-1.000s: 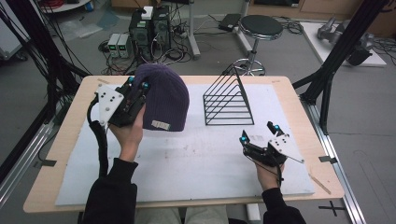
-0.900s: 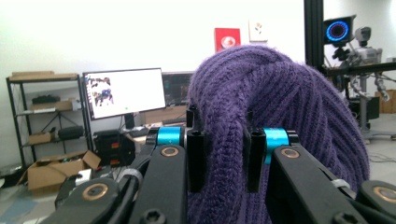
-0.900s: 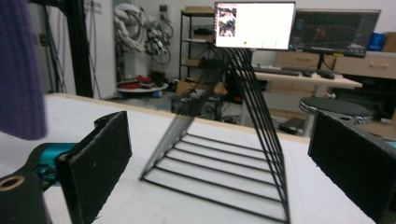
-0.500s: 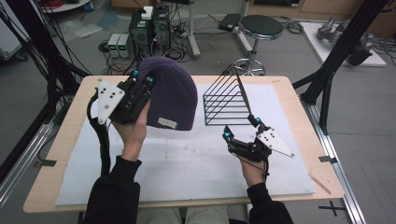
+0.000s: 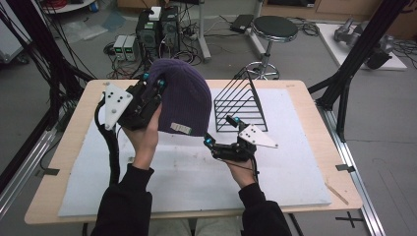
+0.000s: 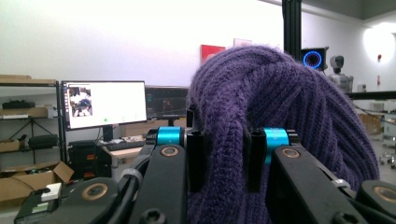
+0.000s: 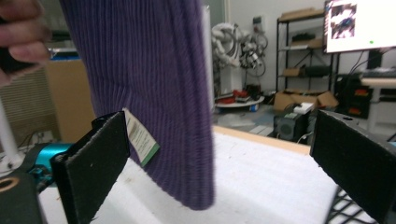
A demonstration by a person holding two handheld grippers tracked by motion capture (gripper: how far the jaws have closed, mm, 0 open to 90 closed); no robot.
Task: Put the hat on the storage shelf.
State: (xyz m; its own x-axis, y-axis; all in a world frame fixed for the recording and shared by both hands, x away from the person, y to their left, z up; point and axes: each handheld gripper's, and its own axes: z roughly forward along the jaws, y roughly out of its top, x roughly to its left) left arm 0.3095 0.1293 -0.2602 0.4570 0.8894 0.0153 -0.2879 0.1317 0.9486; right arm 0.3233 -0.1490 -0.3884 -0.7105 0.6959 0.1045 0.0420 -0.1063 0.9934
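A purple knit beanie [image 5: 182, 96] hangs above the table's back left, its top edge pinched in my left gripper [image 5: 153, 87], which is shut on it. In the left gripper view the knit of the beanie [image 6: 275, 116] bunches between the two black pads [image 6: 195, 161]. A small label [image 5: 180, 129] sits at the hem. My right gripper [image 5: 220, 132] is open just right of the hem, low over the white mat. In the right gripper view the beanie [image 7: 149, 84] hangs ahead between the wide-apart pads [image 7: 95, 163], apart from them, and the label [image 7: 140, 137] shows near the left pad.
A black wire rack [image 5: 241, 105] stands on the white mat [image 5: 196, 182] just behind my right gripper. The wooden table [image 5: 81, 118] borders the mat. A stool [image 5: 274, 29], computer cases and black frame posts stand beyond the far edge.
My right gripper has travelled left from the table's right side to the beanie's hem, staying open. The left gripper has lifted the beanie slightly and still holds it.
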